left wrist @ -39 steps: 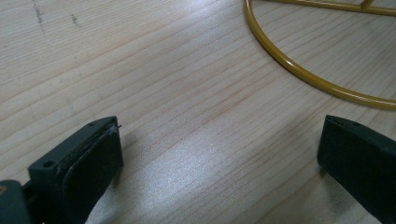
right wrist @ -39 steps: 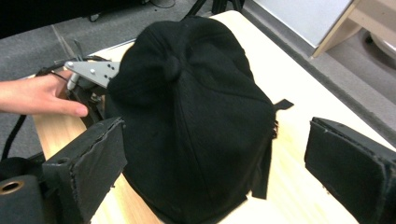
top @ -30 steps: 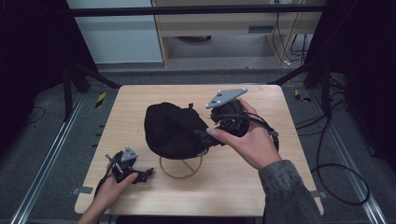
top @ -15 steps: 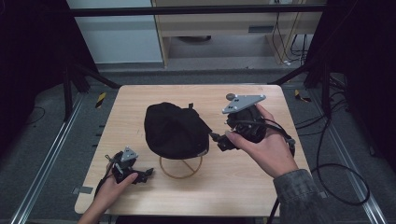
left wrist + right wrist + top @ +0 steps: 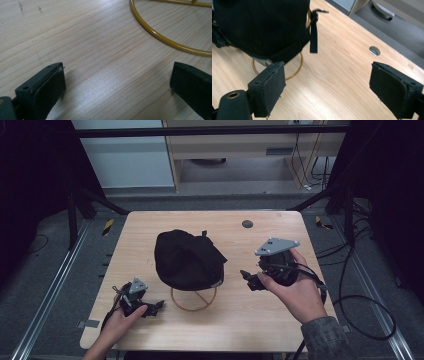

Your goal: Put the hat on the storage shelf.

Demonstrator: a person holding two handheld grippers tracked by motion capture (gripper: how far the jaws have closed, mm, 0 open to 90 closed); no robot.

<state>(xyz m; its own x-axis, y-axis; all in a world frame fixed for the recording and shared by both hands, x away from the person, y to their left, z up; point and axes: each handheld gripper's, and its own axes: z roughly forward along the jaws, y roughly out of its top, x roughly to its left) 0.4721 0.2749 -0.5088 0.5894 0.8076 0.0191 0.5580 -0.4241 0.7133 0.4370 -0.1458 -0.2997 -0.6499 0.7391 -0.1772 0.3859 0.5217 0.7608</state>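
A black cap (image 5: 187, 259) sits on a gold wire stand (image 5: 194, 299) in the middle of the wooden table (image 5: 260, 325). My right gripper (image 5: 248, 280) hangs to the right of the cap, apart from it, pointing left at it. In the right gripper view the cap (image 5: 262, 25) and its dangling strap (image 5: 313, 32) lie beyond the right gripper (image 5: 327, 90). Its jaws have just been closing a little, stand wide and hold nothing. My left gripper (image 5: 157, 306) rests at the front left, open. In its own view the left gripper (image 5: 117, 85) has bare wood between its jaws, the stand's ring (image 5: 160, 37) just ahead.
A round cable hole (image 5: 247, 224) lies in the table's far right part. Bare wood stretches along the front edge and the right side. Cables trail over the grey floor (image 5: 360, 285) to the right of the table.
My right gripper has drawn back from the cap to the right and sunk lower. The cap stays on the stand. The left hand has not moved.
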